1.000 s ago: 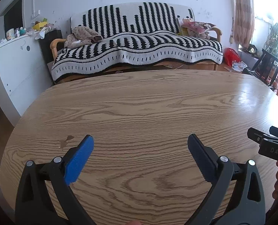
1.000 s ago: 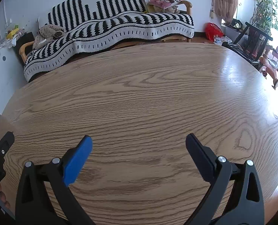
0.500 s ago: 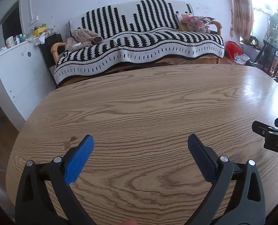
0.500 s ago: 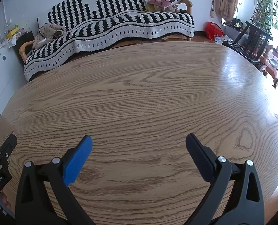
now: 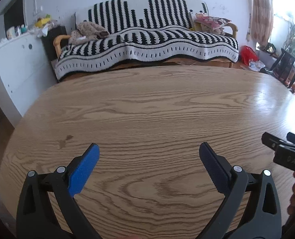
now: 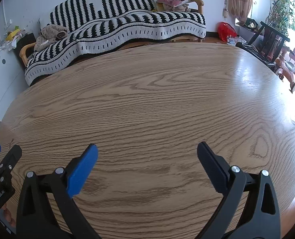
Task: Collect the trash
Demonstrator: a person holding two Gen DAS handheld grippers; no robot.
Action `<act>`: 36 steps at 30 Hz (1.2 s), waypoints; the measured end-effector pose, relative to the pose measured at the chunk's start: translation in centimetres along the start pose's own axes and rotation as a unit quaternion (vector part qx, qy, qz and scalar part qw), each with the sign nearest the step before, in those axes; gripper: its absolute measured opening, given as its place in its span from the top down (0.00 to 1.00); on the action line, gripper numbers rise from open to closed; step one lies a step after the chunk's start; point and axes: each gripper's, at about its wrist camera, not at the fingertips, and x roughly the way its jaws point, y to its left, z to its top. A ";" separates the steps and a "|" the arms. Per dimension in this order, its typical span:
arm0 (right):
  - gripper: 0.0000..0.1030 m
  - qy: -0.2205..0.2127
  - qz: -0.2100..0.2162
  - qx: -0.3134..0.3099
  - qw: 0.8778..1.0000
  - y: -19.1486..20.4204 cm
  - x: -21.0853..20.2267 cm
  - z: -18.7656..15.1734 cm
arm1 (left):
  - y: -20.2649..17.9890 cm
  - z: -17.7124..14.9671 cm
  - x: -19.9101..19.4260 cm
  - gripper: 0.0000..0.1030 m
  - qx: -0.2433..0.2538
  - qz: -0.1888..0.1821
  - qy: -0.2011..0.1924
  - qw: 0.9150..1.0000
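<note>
My left gripper (image 5: 149,152) is open and empty, held low over the near part of an oval wooden table (image 5: 157,107). My right gripper (image 6: 147,151) is open and empty too, over the same table (image 6: 157,103). The right gripper's side shows at the right edge of the left wrist view (image 5: 283,149). The left gripper's side shows at the left edge of the right wrist view (image 6: 2,167). No trash shows on the tabletop. A small dark stain (image 5: 64,140) marks the wood near my left gripper.
A sofa under a black and white striped blanket (image 5: 147,45) stands beyond the table. A white cabinet (image 5: 14,63) is at the left. A red bag (image 5: 248,54) and scattered litter (image 5: 256,64) lie on the floor at the right, near a dark chair (image 6: 267,37).
The left gripper's view has shifted slightly, so the sofa sits a bit lower and the table edge farther. The right gripper has barely moved. Both stay open.
</note>
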 end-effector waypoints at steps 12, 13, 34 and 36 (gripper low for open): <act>0.07 0.002 0.001 0.002 1.000 0.0 0.1 -0.2 | -0.3 -0.2 0.1 0.06 0.002 -0.001 0.002 1.000; 0.07 0.002 0.001 0.002 1.000 0.0 0.1 -0.2 | -0.4 -0.3 0.2 0.06 0.005 -0.002 0.003 1.000; 0.07 0.003 0.004 0.004 1.000 0.1 0.1 -0.2 | -1.7 -0.8 -0.1 0.06 0.019 -0.039 0.008 0.999; 0.07 0.002 0.004 0.003 1.000 0.1 0.1 -0.2 | -1.9 -0.8 -0.1 0.06 0.021 -0.038 0.006 0.999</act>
